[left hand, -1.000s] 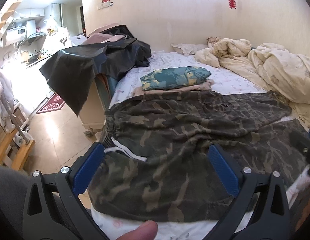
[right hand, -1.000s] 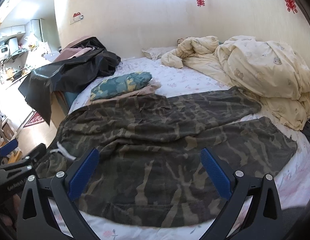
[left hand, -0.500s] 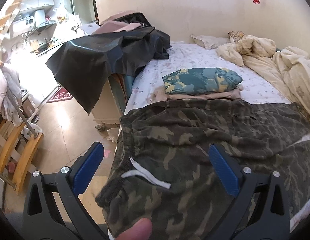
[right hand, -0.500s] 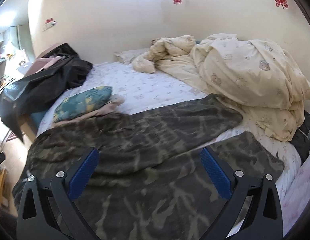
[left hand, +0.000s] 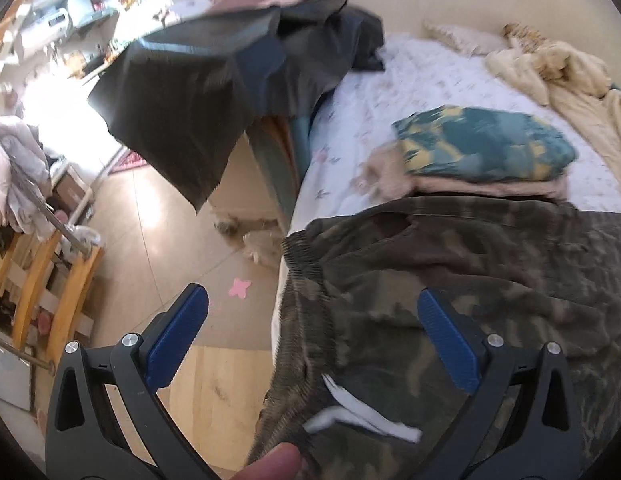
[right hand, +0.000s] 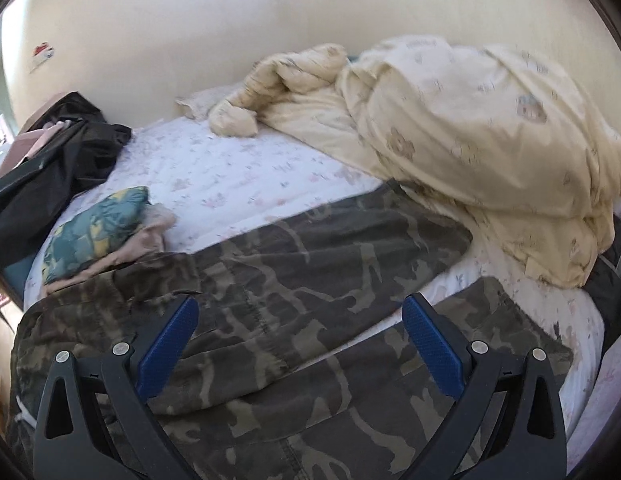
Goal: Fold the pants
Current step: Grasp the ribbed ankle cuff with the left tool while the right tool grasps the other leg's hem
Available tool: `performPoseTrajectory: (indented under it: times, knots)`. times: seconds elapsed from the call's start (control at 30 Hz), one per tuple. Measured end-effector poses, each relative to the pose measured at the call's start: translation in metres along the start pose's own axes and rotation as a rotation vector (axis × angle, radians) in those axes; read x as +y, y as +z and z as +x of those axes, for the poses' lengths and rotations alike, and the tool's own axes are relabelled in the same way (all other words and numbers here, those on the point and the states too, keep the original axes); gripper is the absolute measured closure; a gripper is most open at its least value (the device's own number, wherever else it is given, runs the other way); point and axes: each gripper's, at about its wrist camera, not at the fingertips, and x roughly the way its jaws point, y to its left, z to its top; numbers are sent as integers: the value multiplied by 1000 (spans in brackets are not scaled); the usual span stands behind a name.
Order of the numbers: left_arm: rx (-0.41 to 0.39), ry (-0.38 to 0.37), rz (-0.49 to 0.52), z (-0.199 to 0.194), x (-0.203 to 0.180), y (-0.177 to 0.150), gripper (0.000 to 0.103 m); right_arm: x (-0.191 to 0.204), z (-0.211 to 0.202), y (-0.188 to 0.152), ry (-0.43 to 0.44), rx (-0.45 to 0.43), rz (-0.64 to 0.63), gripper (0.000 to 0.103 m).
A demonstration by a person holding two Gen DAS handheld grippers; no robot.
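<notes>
Through the left wrist camera I had the left gripper (left hand: 312, 326) spread wide and empty over the near left corner of the bed, where the camouflage cotton pants (left hand: 462, 300) lay with their ribbed elastic waistband (left hand: 300, 280) hanging slightly past the mattress edge and a white drawstring (left hand: 362, 412) trailing loose. The cloth looked soft, limp and moderately weighty, so I judged the thick waistband the surest place to pinch.

Through the right wrist camera the right gripper (right hand: 300, 336) was likewise wide open, holding nothing, above the legs of the pants (right hand: 310, 280), which ran right toward the cream quilted duvet (right hand: 470, 140). I reckoned a leg hem the second hold, since single-layer fabric would sag and slip.
</notes>
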Motion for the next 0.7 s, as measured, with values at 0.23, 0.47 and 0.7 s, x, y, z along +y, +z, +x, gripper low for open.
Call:
performPoseTrajectory:
  times: [0.23, 0.47, 0.7]
  knots:
    - [104, 40, 30, 94, 49, 16, 0, 5, 15, -14, 5, 53, -48, 0]
    - [154, -88, 41, 145, 42, 23, 1, 8, 15, -9, -15, -3, -15, 0]
    - [223, -165, 8, 189, 29, 23, 1, 15, 22, -14, -53, 12, -74, 0]
